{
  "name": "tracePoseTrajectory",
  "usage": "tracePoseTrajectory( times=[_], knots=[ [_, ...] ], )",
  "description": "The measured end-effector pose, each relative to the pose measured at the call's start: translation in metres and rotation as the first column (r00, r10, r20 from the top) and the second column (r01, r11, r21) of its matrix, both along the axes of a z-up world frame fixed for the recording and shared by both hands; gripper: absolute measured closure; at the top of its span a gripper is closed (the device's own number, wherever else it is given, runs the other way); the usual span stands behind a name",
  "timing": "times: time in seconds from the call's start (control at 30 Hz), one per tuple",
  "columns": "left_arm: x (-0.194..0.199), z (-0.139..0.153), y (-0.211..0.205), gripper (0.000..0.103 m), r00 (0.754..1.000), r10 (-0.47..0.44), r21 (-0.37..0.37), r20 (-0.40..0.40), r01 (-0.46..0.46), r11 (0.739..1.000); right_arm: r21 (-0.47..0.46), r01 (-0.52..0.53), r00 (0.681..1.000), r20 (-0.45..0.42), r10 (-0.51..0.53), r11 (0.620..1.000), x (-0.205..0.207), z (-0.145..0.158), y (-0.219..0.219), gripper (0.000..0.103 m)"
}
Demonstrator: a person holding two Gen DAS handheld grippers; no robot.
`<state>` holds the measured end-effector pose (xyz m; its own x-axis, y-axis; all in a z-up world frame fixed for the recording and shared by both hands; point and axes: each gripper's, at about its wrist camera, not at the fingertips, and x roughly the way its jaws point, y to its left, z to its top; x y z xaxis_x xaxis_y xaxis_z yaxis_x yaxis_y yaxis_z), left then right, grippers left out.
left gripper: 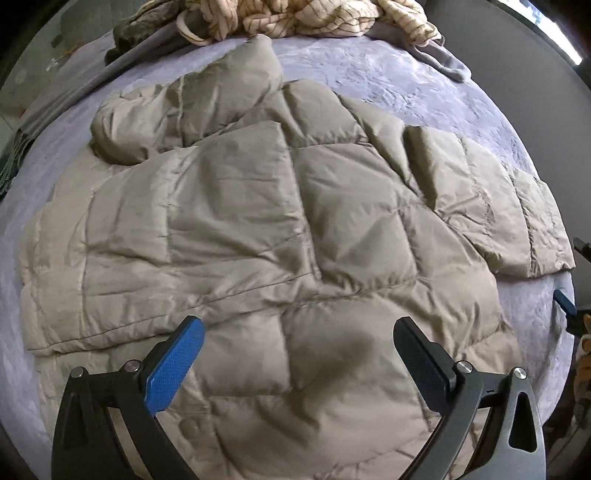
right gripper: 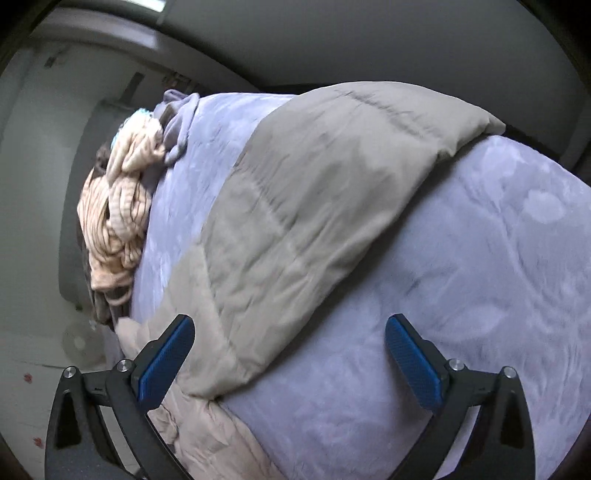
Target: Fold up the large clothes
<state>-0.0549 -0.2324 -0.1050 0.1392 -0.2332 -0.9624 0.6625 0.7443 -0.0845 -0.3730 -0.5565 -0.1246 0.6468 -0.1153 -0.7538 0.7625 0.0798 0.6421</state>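
The tan quilted jacket (left gripper: 280, 221) lies spread on the purple bed (left gripper: 424, 85), long axis left to right. My left gripper (left gripper: 299, 332) hovers over its near hem, jaws apart; my right gripper (right gripper: 290, 332), jaws apart, sits at the sleeve end.

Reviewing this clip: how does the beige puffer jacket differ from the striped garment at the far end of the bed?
The puffer jacket is plain khaki-beige and quilted; the striped garment is cream with thin dark lines. The jacket lies spread out with one sleeve folded across its body; the striped one is bunched in a heap. The jacket sits right in front of the left gripper, whose jaws are open; the striped one lies far beyond it. Both rest on the lavender bedspread, ungripped.
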Motion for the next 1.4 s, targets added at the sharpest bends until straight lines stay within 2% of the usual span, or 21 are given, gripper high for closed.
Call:
tracePoseTrajectory(
  times=[0.17, 0.43, 0.5, 0.53, 0.57, 0.63, 0.77, 0.87, 0.97, 1.07, 1.17, 1.23, 1.27, 1.33, 1.4],
  knots=[
    [-0.003, 0.0, -0.009, 0.0, 1.0, -0.011, 0.007, -0.001, 0.011, 1.0, 0.07, 0.061, 0.99, 0.125, -0.07, 0.996, -0.01, -0.011, -0.029, 0.0],
    [0.002, 0.003, -0.005, 0.0, 1.0, 0.021, -0.007, 0.008, -0.021, 1.0, 0.162, 0.153, 0.934, 0.298, -0.196, 0.975, -0.003, -0.017, -0.066, 0.0],
    [0.006, 0.006, 0.004, 0.0, 0.999, 0.048, -0.019, 0.003, -0.048, 0.999, 0.2, 0.16, 0.921, 0.323, -0.219, 0.967, 0.002, -0.019, -0.069, 0.009],
    [0.009, 0.007, 0.007, 0.0, 0.998, 0.066, -0.027, 0.001, -0.066, 0.997, 0.219, 0.155, 0.915, 0.335, -0.224, 0.963, 0.004, -0.021, -0.07, 0.035],
    [0.011, 0.007, 0.011, 0.0, 0.997, 0.079, -0.036, -0.004, -0.079, 0.996, 0.245, 0.143, 0.911, 0.345, -0.224, 0.959, 0.006, -0.024, -0.07, 0.073],
    [0.016, 0.008, 0.02, 0.0, 0.995, 0.102, -0.041, -0.007, -0.102, 0.994, 0.271, 0.125, 0.913, 0.346, -0.218, 0.955, 0.017, -0.027, -0.069, 0.095],
    [0.027, 0.009, 0.04, 0.0, 0.992, 0.128, -0.045, -0.005, -0.129, 0.991, 0.173, 0.088, 0.931, 0.335, -0.142, 0.981, 0.033, -0.005, -0.062, 0.095],
    [0.038, 0.006, 0.06, 0.0, 0.988, 0.155, -0.044, -0.003, -0.155, 0.987, 0.056, -0.014, 0.946, 0.325, -0.004, 0.998, 0.063, 0.031, -0.047, 0.095],
    [0.052, 0.002, 0.081, 0.0, 0.979, 0.202, -0.06, -0.023, -0.203, 0.977, -0.078, -0.134, 0.948, 0.28, 0.15, 0.988, 0.1, 0.067, -0.025, 0.095],
    [0.064, 0.0, 0.105, 0.0, 0.973, 0.231, -0.068, -0.027, -0.232, 0.97, -0.248, -0.306, 0.918, 0.18, 0.354, 0.919, 0.165, 0.105, 0.019, 0.094],
    [0.073, 0.002, 0.128, 0.0, 0.97, 0.241, -0.065, 0.008, -0.24, 0.969, -0.345, -0.42, 0.873, 0.099, 0.477, 0.84, 0.218, 0.12, 0.067, 0.094],
    [0.082, 0.005, 0.148, 0.0, 0.966, 0.259, -0.064, 0.021, -0.257, 0.964, -0.411, -0.519, 0.819, 0.011, 0.574, 0.75, 0.263, 0.124, 0.118, 0.094],
    [0.087, 0.006, 0.158, 0.0, 0.962, 0.272, -0.065, 0.03, -0.27, 0.961, -0.425, -0.549, 0.8, -0.017, 0.6, 0.719, 0.272, 0.121, 0.136, 0.094],
    [0.096, 0.01, 0.179, 0.0, 0.953, 0.298, -0.068, 0.053, -0.294, 0.953, -0.439, -0.645, 0.728, -0.106, 0.677, 0.625, 0.307, 0.11, 0.187, 0.094],
    [0.105, 0.012, 0.196, 0.0, 0.945, 0.317, -0.068, 0.078, -0.313, 0.947, -0.424, -0.699, 0.684, -0.16, 0.712, 0.576, 0.322, 0.092, 0.22, 0.094]
  ],
)
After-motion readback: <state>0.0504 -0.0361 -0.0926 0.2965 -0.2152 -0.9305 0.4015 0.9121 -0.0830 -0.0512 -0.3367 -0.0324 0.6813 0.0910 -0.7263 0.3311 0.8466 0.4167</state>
